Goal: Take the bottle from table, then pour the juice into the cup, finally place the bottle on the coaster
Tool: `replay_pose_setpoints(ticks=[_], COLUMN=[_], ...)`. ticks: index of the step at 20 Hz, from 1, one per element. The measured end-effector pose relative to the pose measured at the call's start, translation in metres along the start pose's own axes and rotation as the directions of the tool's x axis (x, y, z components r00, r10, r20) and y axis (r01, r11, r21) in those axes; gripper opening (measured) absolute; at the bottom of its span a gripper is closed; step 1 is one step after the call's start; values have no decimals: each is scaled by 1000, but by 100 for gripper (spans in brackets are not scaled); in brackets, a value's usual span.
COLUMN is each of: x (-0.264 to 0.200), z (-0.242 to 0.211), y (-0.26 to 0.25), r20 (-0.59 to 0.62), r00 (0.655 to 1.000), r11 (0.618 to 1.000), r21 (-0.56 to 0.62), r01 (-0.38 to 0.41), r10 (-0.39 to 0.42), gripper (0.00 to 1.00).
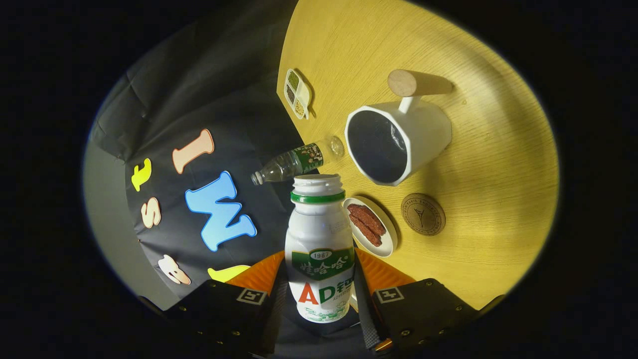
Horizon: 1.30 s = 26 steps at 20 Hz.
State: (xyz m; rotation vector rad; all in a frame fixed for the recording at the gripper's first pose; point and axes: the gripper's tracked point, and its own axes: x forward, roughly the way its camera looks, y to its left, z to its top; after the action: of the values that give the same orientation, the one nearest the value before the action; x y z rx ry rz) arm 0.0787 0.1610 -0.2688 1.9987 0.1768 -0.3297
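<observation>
Jaws clamp uncapped "AD" bottle beside white cup.

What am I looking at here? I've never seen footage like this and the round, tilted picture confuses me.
The camera rides on a hand-held gripper and looks forward along its two jaws, so everything appears tilted and bulged. The jaws are shut on a white bottle with a green collar and an open mouth. Beyond it is a yellow wooden table. On it lie a white cup with a wooden handle, a round coaster, a small dish of brown snacks, a clear plastic bottle on its side, and a small divided tray.
</observation>
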Motion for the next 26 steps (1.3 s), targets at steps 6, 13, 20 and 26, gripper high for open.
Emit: replay_pose_setpoints(ticks=[6, 13, 20, 26], x=[0, -3, -9, -8], z=[1, 10, 18, 18], y=[1, -2, -13, -16], r20=[0, 1, -5, -11], r00=[1000, 1000, 1000, 999], r11=[1000, 998, 988, 968], r21=[-3, -64, -154, -246], r01=[-2, 4, 20, 36], r10=[2, -4, -21, -40], gripper=[64, 64, 64, 64])
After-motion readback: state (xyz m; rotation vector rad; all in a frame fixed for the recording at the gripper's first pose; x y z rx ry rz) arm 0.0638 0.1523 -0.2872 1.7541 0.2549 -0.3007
